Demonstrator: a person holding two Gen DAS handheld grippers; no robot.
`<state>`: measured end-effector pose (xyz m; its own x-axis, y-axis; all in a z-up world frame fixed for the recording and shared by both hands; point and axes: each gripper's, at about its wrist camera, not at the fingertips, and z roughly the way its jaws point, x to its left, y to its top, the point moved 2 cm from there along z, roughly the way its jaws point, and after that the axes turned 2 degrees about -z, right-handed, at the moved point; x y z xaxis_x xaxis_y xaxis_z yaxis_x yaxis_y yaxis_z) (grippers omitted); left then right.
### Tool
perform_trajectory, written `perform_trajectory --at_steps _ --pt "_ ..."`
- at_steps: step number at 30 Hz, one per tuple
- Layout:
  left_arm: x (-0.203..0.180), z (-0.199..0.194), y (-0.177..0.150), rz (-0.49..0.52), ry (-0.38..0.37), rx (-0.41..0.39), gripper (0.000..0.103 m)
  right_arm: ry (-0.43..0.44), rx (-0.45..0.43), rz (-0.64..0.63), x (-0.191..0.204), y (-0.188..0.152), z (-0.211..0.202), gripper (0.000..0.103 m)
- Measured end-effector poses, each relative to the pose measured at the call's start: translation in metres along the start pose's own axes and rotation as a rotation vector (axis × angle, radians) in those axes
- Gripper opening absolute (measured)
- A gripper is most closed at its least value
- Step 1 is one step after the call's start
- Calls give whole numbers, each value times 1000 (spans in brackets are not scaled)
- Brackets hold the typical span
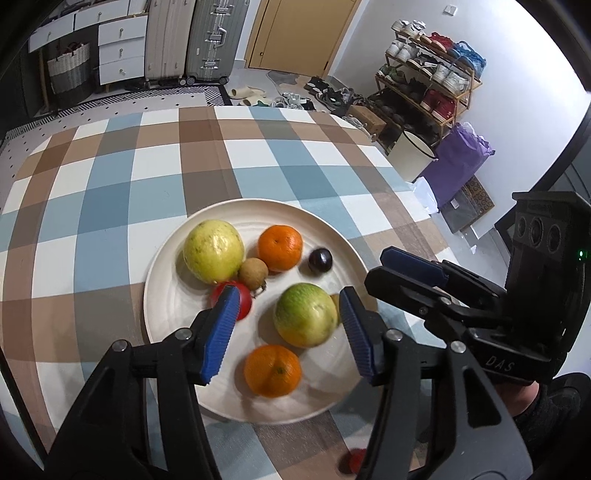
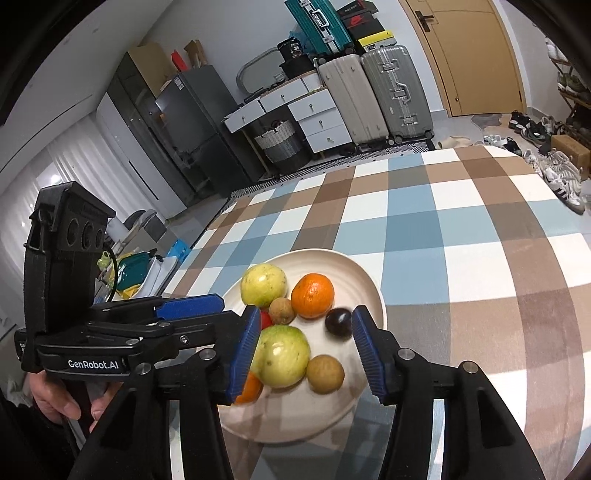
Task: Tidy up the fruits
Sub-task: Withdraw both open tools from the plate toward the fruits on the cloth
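A cream plate (image 1: 162, 258) is shown near the front edge of a table covered with a blue, brown and white checked cloth (image 1: 110, 206). On the plate are arranged, at the far side, a yellow-green guava (image 1: 213, 251), an orange mandarin (image 1: 279, 248) to its right, and a dark plum (image 1: 320, 260) further right. A small brown longan (image 1: 253, 273) lies between the guava and the mandarin, touching the guava. A red fruit (image 1: 243, 302), partly hidden by a blue pad, is seen just near of the longan. A second, greener guava (image 1: 306, 314) sits near the middle of the plate, and a second mandarin (image 1: 272, 370) lies just near of it. In the right wrist view a second longan (image 2: 325, 373) is seen immediately right of the greener guava.

The left gripper (image 1: 288, 328) is held over the near half of the plate; its jaws are parted and its blue pads (image 1: 218, 332) flank the greener guava without pressing on it. The right gripper (image 2: 303, 350) is likewise held with jaws parted, nothing being clasped; the greener guava, the second longan and the plum are seen between its pads. A hand (image 2: 62, 398) is visible on the handle of the left gripper.

Beyond the table are seen two suitcases (image 1: 195, 40), a white drawer unit (image 1: 122, 48), a woven basket (image 1: 69, 70), a yellow door (image 1: 299, 33) and, at the far right, a shoe rack (image 1: 432, 74) beside a purple bag (image 1: 461, 158).
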<state>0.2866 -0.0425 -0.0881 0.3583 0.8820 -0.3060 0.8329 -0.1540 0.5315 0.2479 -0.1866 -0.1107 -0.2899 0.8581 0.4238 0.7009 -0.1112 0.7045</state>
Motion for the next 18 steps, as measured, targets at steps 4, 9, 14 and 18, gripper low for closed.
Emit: perform_trajectory --at_steps 4,9,14,18 --pt "-7 -12 -8 7 4 -11 53 -7 -10 -1 3 -4 -11 53" --pt "-12 -29 -20 6 12 -35 59 -7 -37 -7 10 -7 -27 64" --pt "-19 -44 -37 11 31 -53 66 -9 -61 -19 18 -13 -43 67" --pt "-23 -53 -52 27 67 -72 74 -9 -78 -33 25 -21 -55 72"
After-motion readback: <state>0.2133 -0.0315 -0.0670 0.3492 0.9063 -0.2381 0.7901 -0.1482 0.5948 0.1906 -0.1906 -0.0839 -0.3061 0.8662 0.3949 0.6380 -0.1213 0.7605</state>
